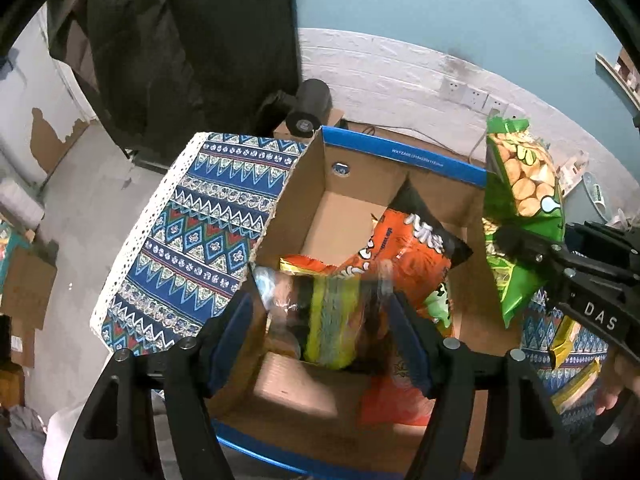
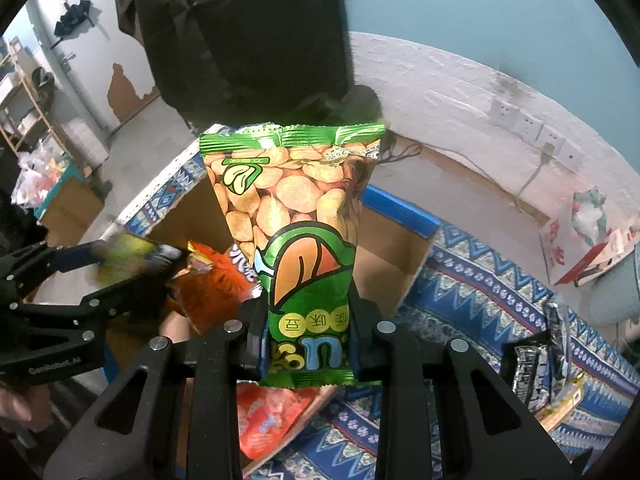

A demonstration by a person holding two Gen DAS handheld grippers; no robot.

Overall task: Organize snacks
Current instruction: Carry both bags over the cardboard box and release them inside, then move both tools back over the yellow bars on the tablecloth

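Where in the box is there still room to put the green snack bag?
The cardboard box has bare floor in its far left corner, bordered by the back wall with the round hole and the left wall, behind the orange bag. The near half is crowded with orange packets and the yellow-green packet. The green bag is clamped in the right tongs.

This looks like a worn spare room used for storage rather than a kitchen or shop. The teal wall (image 1: 460, 4) tops white-painted brick (image 1: 384, 76) with wall sockets (image 2: 528, 126), and paint peels off the far left wall (image 2: 124, 92). A wooden shelf rack (image 2: 24, 108) and cardboard boxes (image 1: 24, 292) stand on the bare floor at left.
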